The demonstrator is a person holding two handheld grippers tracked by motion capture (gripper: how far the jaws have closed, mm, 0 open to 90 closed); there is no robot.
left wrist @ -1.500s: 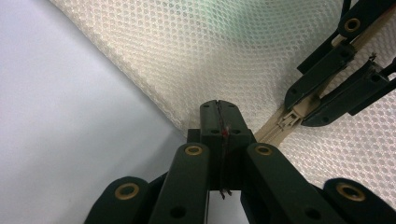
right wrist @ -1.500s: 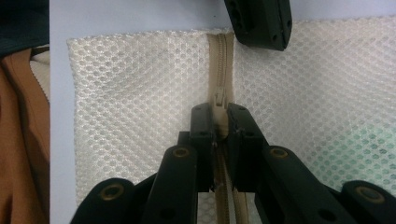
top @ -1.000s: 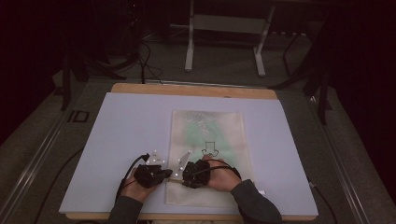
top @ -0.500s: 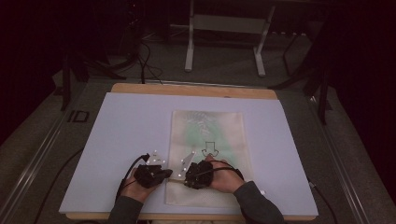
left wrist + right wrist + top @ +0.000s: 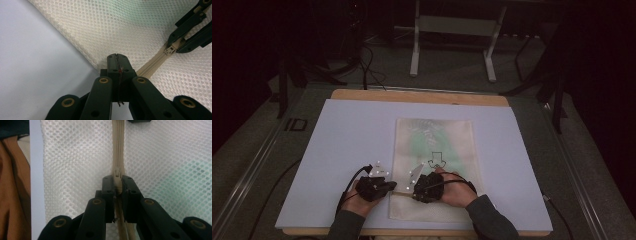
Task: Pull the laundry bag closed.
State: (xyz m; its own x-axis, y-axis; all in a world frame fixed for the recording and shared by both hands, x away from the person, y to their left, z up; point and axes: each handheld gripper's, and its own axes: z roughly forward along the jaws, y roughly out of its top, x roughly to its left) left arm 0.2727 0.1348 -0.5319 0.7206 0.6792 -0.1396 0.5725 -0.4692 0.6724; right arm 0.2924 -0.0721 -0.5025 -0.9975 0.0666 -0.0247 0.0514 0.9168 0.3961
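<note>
A white board covers the wooden table, and on it lies a cream mesh laundry bag with something pale green inside. The bag's long axis runs away from the person toward the far edge of the table. Its zipper runs crosswise along the near, short end.

The step in hand looks like working the zipper along the bag's near end. The left gripper is clenched on the bag's near left corner, where the zipper tape begins, and pins the fabric. The right gripper is clamped on the zipper slider, a little way in from that corner; in the left gripper view the same slider sits between the far gripper's jaws.

Whether the zipper is being opened or closed I cannot tell: in the right gripper view the teeth ahead of the slider look joined, and those behind it are hidden by the jaws.

The next move, as I judge it, calls for a straight pull of the slider along the tape, away from the left gripper, while the left keeps the corner taut so the mesh does not bunch.
</note>
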